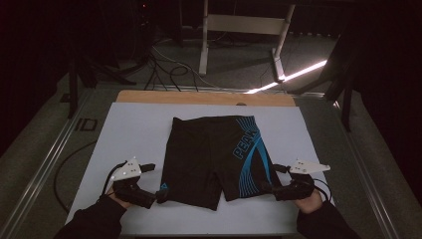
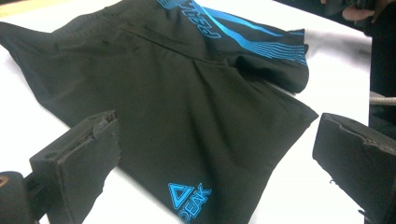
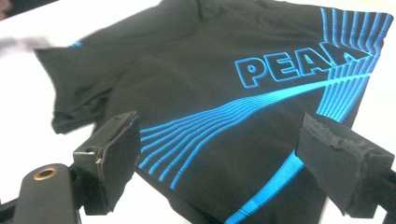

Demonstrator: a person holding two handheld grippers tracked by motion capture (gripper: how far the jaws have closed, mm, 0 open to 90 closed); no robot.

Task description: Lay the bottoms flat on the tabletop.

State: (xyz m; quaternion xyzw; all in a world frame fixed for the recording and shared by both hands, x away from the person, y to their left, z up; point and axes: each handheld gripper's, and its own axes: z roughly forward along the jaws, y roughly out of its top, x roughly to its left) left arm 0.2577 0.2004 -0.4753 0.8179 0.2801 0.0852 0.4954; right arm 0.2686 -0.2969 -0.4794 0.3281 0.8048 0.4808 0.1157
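Dim lab: floor cables (image 1: 166,67), table frame (image 1: 244,27).

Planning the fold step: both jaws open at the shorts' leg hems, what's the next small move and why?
Probably close each hand-held gripper (left, right) on its leg hem: the shorts lie flat, and both sets of jaws stand open at the hems, gripping nothing.

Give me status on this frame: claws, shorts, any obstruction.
Left claw open at the shorts' left leg hem, nothing gripped. Right claw open at the right leg hem, nothing gripped. Shorts spread flat on the white mat. Nothing in the way.
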